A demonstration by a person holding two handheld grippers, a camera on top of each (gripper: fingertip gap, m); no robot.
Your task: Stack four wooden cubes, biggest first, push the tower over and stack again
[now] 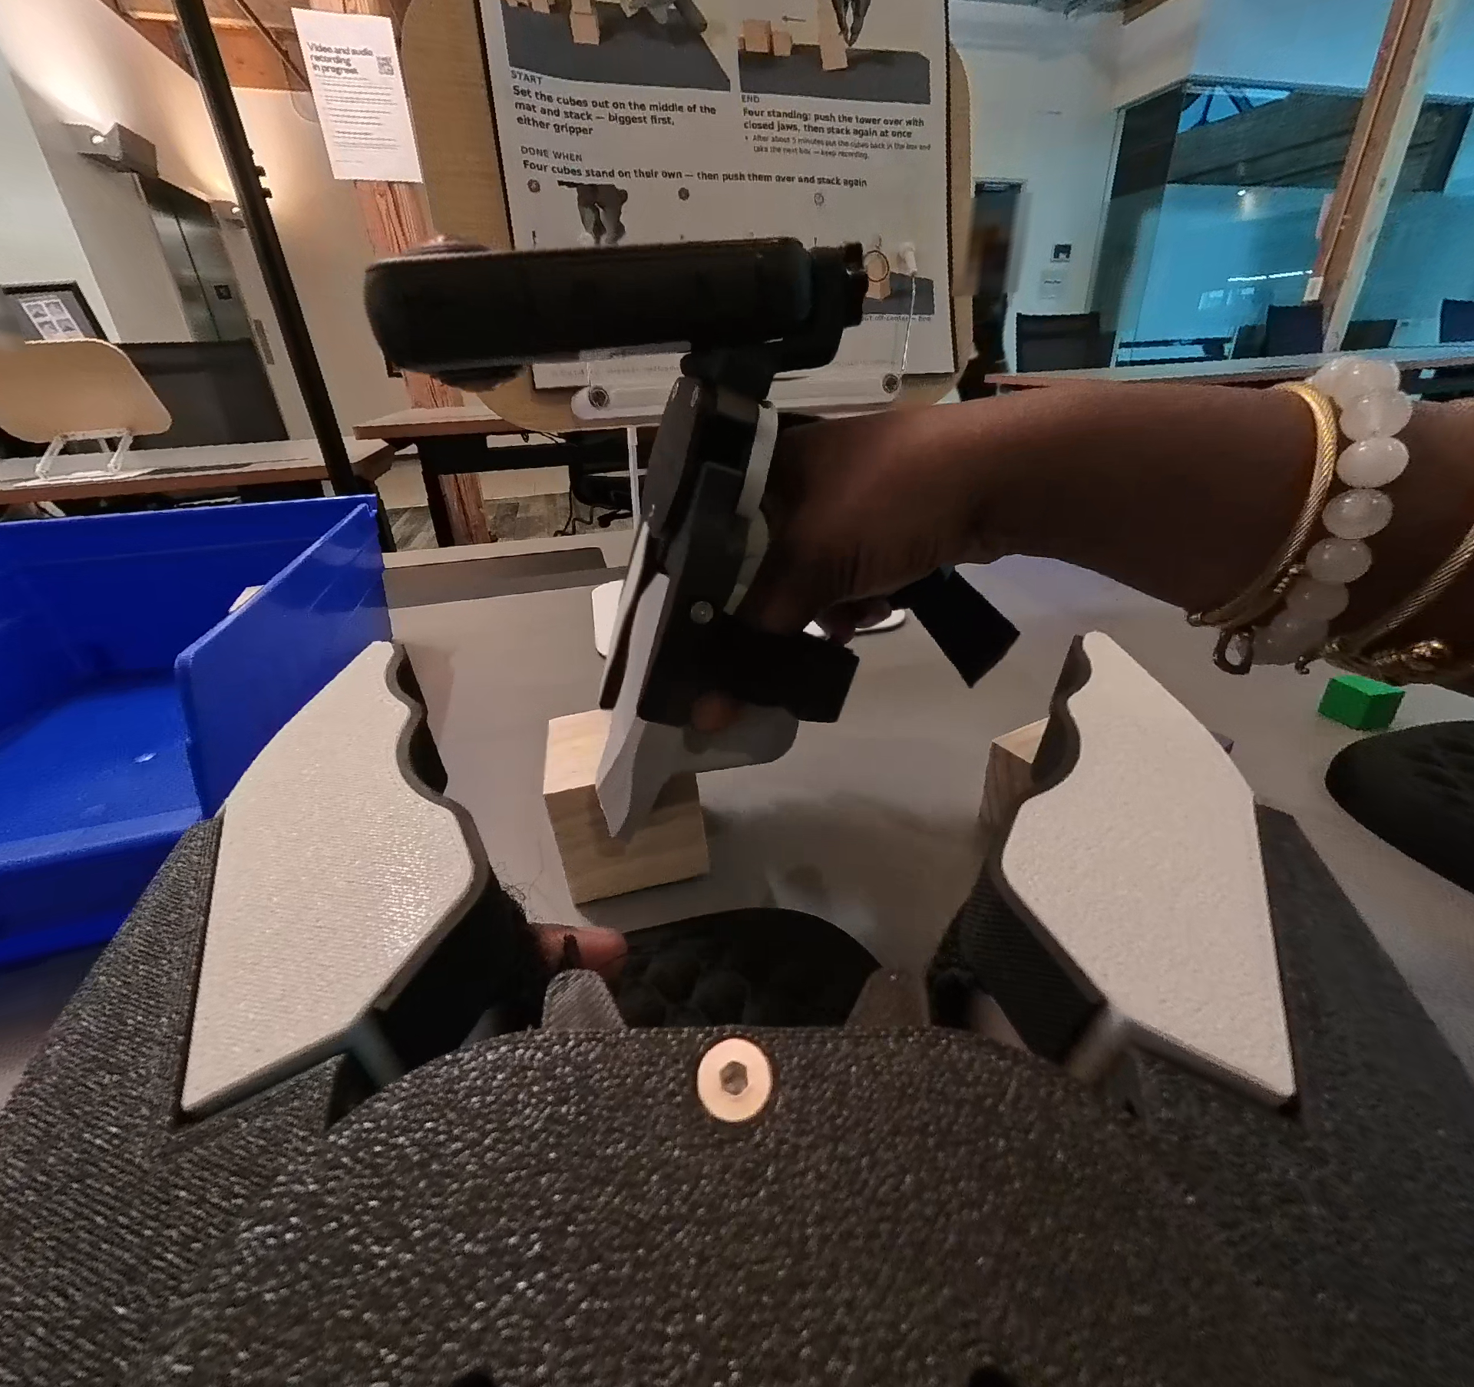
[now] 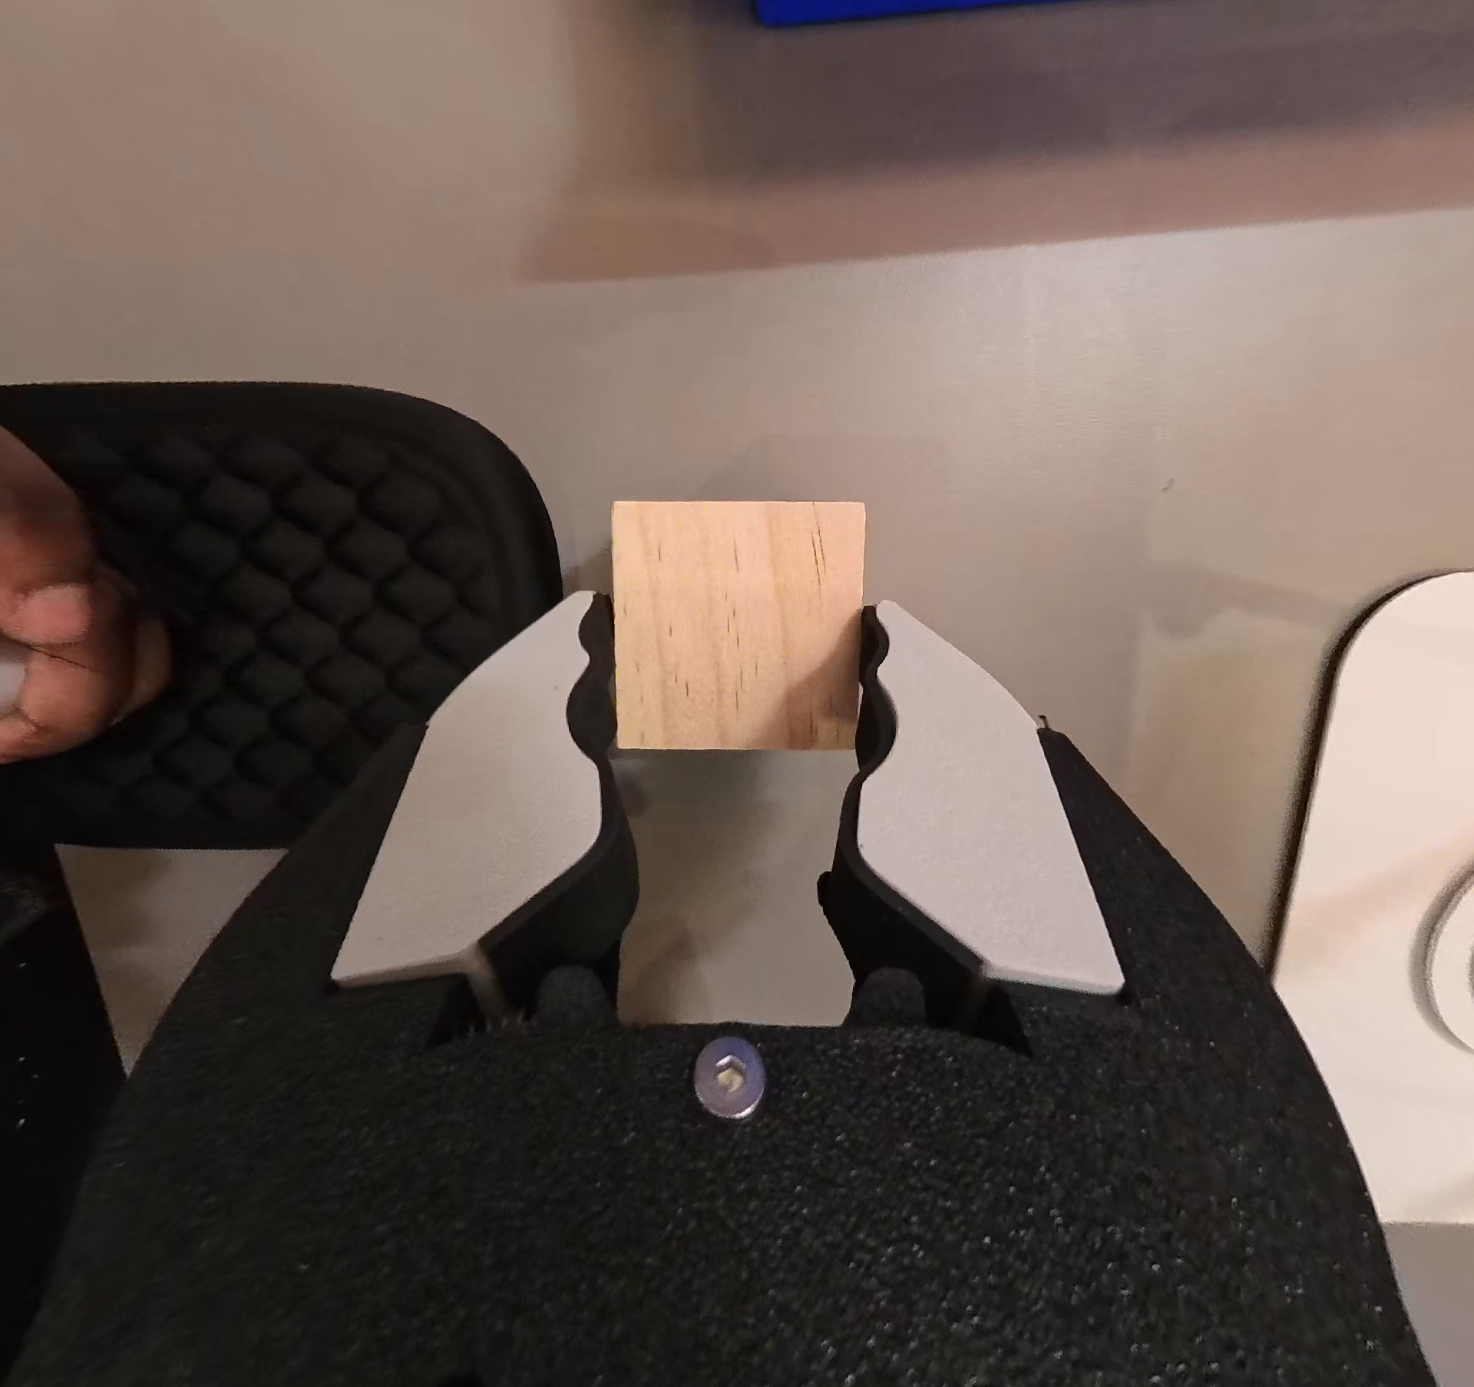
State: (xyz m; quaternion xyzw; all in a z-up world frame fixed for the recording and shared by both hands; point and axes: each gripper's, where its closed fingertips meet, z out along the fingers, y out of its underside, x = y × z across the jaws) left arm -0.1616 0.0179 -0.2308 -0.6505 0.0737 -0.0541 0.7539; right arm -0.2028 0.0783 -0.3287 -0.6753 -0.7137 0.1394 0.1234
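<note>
One blue bin (image 1: 159,631) beside wide-open left gripper (image 1: 734,711).

I see a grey tabletop (image 1: 494,679) carrying everything; a darker grey mat (image 1: 837,814) covers its middle; a pale wooden cube (image 1: 638,846) stands on the mat; a second wooden cube (image 1: 1006,778) sits to its right, partly hidden; a small green cube (image 1: 1361,701) lies farther right; a blue plastic bin (image 1: 159,679) rests at the left edge; the white base of a stand (image 1: 604,615) sits toward the back.
</note>
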